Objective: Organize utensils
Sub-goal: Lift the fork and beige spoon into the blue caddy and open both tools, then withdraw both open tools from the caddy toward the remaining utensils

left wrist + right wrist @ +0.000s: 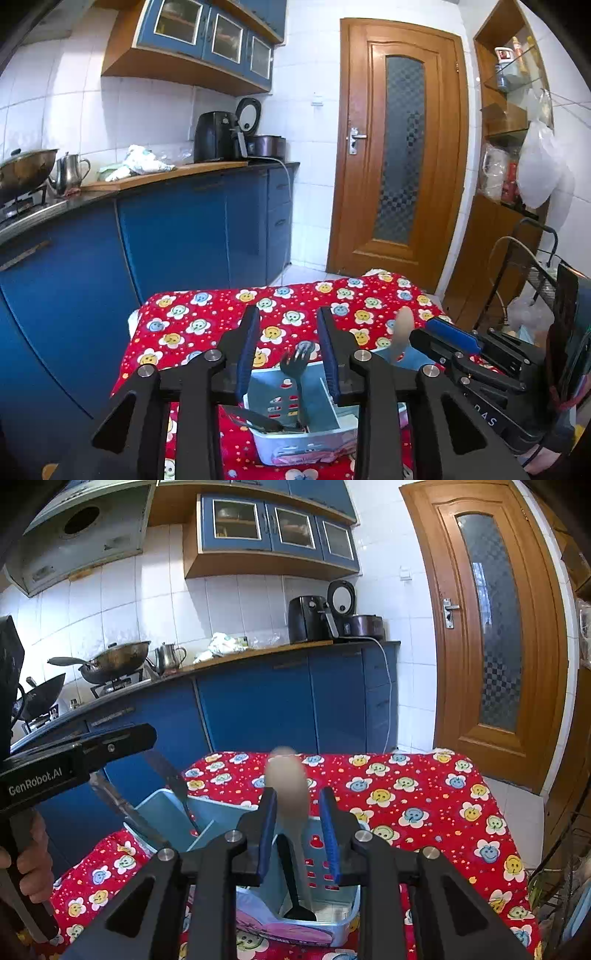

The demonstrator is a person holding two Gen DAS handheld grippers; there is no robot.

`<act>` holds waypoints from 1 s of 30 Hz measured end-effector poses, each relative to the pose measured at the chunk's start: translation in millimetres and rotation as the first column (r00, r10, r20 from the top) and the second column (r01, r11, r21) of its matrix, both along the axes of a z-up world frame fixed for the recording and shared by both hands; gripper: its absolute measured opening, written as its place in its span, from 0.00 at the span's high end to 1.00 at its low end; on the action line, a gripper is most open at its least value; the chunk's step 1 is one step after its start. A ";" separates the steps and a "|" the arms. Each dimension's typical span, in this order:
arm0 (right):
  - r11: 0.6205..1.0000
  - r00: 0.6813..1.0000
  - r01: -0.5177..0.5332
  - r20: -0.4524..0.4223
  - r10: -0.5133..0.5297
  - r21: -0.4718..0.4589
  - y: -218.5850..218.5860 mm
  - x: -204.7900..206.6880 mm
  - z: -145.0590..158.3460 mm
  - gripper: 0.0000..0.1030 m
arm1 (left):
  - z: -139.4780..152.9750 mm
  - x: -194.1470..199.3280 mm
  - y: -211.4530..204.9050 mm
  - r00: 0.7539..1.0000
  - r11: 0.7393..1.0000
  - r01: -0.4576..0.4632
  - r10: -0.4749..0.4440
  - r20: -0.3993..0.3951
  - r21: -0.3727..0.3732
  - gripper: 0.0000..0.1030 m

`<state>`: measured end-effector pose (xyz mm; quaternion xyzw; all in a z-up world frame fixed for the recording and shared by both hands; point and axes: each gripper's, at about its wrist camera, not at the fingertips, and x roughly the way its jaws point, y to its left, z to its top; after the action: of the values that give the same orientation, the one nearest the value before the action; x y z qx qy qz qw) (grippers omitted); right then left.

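We see the surface under a red cloth with smiling flowers (424,794) — its far edge and right edge lie bare, with white floor tiles beyond at 3 o'clock toward the brown wooden door (491,627). At 12 o'clock the blue kitchen cabinets (258,709) stand close behind the far edge, so open room lies mostly to the right half of the cloth.

The pale blue plastic utensil basket with slotted dividers (295,439) sits at the near edge of the cloth, below both grippers. In it we make out a black slotted spatula (291,365) leaning upright, and steel blades (170,775) slanting out of the compartment at 9 o'clock in the right wrist view; which compartment holds which we cannot tell exactly.

The left gripper (290,354) hovers over the basket with its jaws spread apart and nothing between them. The right gripper (297,827) has its jaws parted too — a blurred, pale wooden spoon (290,790) stands upright between them, its handle running down into the basket; whether the pads touch it we cannot tell.
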<state>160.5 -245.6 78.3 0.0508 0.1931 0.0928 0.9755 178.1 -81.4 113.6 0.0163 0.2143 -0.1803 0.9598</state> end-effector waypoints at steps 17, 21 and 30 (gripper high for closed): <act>0.999 1.000 -0.005 -0.020 0.006 0.053 1.5 -60.8 21.8 0.73 | 5.8 -53.7 15.3 0.997 0.998 0.046 -0.050 -0.063 -0.052 0.60; 0.999 0.999 -0.006 -0.032 0.008 0.050 5.3 -79.6 22.2 0.73 | -1.7 -67.5 21.5 0.994 0.998 0.044 -0.048 -0.095 -0.043 0.59; 0.999 0.998 0.000 -0.070 0.003 0.043 13.9 -113.9 13.7 0.72 | -27.0 -92.2 34.5 0.983 1.000 0.025 -0.027 -0.182 -0.014 0.58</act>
<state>46.6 -231.7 92.0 0.0747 0.2253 0.0956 0.9667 85.9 -46.9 86.6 -0.0031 0.2997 -0.1948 0.9339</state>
